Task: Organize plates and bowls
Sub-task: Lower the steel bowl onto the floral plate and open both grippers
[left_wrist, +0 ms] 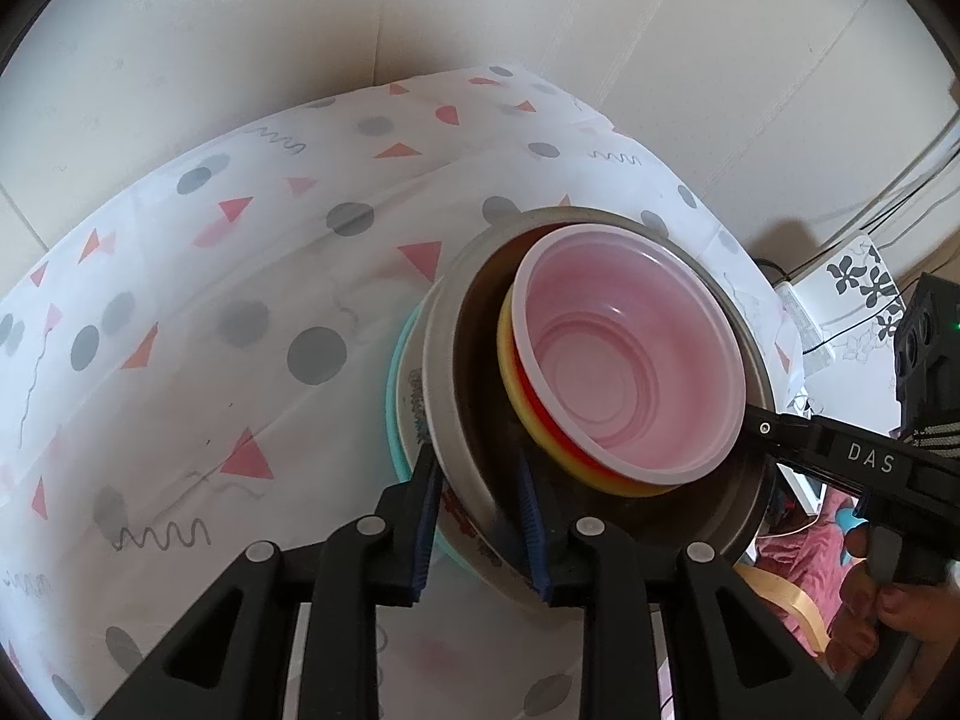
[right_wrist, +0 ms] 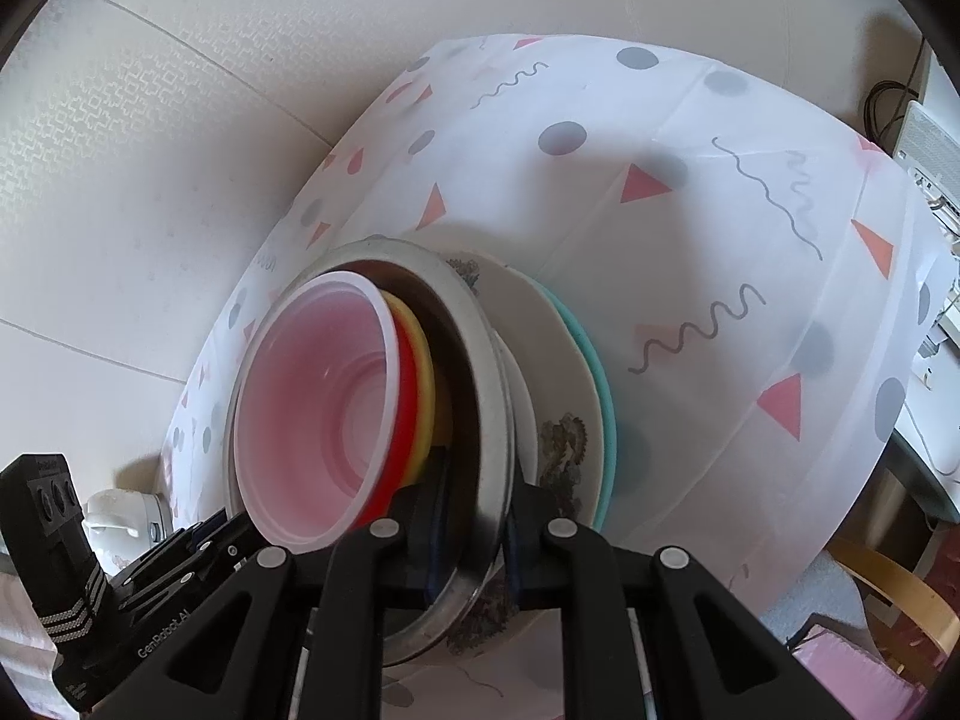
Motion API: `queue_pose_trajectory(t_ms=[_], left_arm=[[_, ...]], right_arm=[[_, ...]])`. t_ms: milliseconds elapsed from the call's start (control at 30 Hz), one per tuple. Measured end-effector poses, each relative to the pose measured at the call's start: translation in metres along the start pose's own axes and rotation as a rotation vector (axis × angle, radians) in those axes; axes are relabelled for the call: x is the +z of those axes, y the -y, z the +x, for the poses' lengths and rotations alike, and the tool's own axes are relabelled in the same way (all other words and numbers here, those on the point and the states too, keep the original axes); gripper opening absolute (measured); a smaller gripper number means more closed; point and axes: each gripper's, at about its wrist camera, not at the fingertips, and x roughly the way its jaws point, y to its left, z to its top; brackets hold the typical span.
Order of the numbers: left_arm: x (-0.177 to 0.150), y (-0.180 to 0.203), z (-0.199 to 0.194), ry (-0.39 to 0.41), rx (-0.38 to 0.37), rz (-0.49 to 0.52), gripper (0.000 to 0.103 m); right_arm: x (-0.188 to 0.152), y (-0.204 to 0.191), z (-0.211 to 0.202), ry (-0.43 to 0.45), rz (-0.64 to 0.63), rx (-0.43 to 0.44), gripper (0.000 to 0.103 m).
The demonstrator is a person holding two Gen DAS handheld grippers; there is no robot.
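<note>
A stack stands on the patterned tablecloth (left_wrist: 180, 312): a teal plate (left_wrist: 396, 420) at the bottom, a white plate with printed pictures (left_wrist: 417, 402), a steel bowl (left_wrist: 456, 360), then yellow (left_wrist: 516, 402), red and translucent pink-white bowls (left_wrist: 624, 360) nested inside. My left gripper (left_wrist: 480, 516) is shut over the steel bowl's near rim, one pad inside the bowl and one outside against the printed plate. My right gripper (right_wrist: 474, 540) is shut on the steel bowl's rim (right_wrist: 486, 396) on the opposite side. Each gripper shows in the other's view, the right gripper (left_wrist: 762, 427) and the left gripper (right_wrist: 204, 540).
The cloth-covered table (right_wrist: 720, 240) stands against a pale wall (left_wrist: 240, 30). A person's hand (left_wrist: 888, 606) holds the right gripper's handle. A wooden chair (right_wrist: 900, 594), white devices with cables (right_wrist: 930, 144) and a white appliance (right_wrist: 120, 516) lie beyond the table's edges.
</note>
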Motion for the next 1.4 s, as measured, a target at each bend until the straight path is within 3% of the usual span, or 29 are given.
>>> queue_pose_trajectory(t_ms=[367, 500, 933, 1067, 1400], left_arm=[[-0.006, -0.003, -0.013, 0.029, -0.026, -0.01, 0.027], [-0.01, -0.004, -0.017, 0.045, -0.04, -0.009, 0.027], [-0.015, 0.002, -0.022, 0.07, -0.015, 0.022, 0.024], [-0.021, 0.002, -0.027, 0.099, 0.0, 0.01, 0.025], [-0.056, -0.008, -0.043, 0.158, 0.104, -0.065, 0.039]], right_arm=[[-0.005, 0.001, -0.01, 0.031, -0.003, -0.03, 0.017], [-0.006, -0.001, -0.01, 0.05, -0.01, -0.049, 0.013], [-0.001, -0.003, -0.007, 0.072, -0.02, -0.08, 0.012], [-0.003, -0.004, -0.01, 0.092, -0.037, -0.061, 0.028], [-0.035, -0.012, -0.037, 0.214, -0.142, -0.113, 0.032]])
